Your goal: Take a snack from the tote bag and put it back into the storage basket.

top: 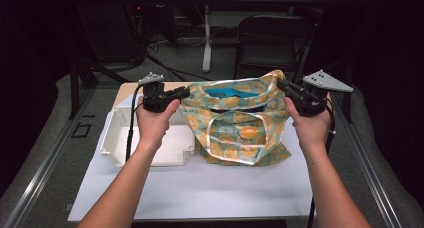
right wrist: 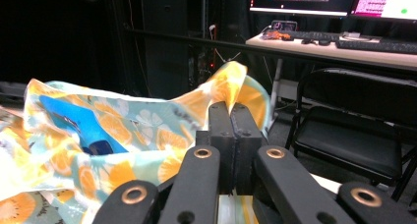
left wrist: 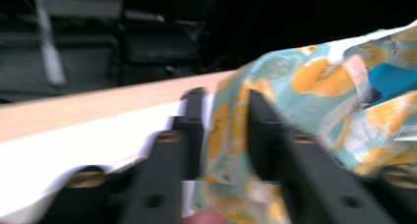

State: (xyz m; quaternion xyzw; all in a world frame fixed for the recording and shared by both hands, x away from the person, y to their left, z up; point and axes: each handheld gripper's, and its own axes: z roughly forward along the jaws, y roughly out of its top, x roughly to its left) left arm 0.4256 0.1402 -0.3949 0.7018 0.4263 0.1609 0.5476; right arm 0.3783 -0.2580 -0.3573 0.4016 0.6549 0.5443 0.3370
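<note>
Teal bag (top: pixel 235 123) printed with orange citrus slices, white-trimmed handles, blue inside; white tray (top: pixel 117 138) at its nine o'clock; black grippers

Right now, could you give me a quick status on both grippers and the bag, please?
Left gripper shut on bag rim, right gripper shut on opposite rim. Bag held open, something blue inside. White bin beside it, not in the way.

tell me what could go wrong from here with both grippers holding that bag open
1. The left gripper pinches just a thin strip of the bag rim; in its own view the jaws look less tightly closed than the right gripper, so the fabric could slip out.
2. Pulling the sides further apart may drag the bag against the white tray beside it.
3. The blue item inside could shift if the bag tilts.
</note>
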